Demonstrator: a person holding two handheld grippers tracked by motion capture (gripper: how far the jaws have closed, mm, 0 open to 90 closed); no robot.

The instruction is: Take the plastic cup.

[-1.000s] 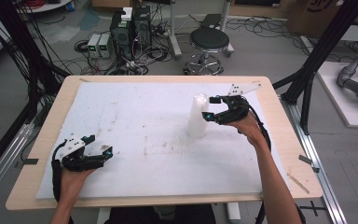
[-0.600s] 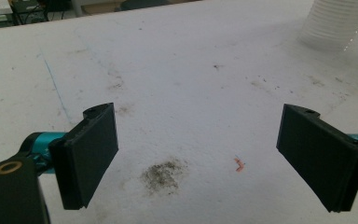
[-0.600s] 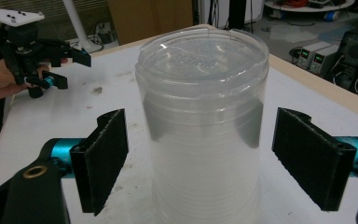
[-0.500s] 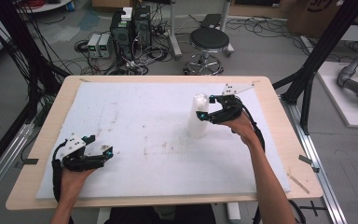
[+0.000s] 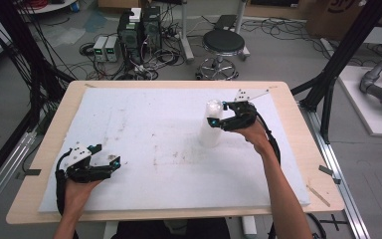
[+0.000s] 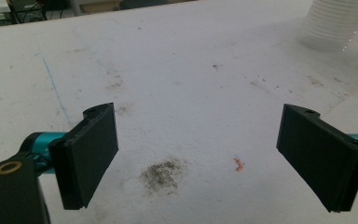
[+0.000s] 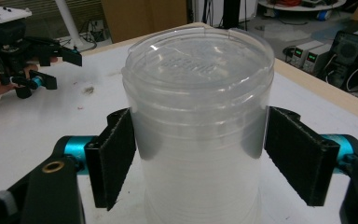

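High view: a stack of clear plastic cups (image 5: 211,124) stands upside down on the white foam sheet (image 5: 169,144) covering the desk, toward its far right corner. Right gripper (image 5: 218,121) has a jaw on each side of the stack near its top (the left pad seems to touch, the right shows a gap). Left gripper (image 5: 110,162) rests near the near left corner, jaws spread wide, holding nothing.
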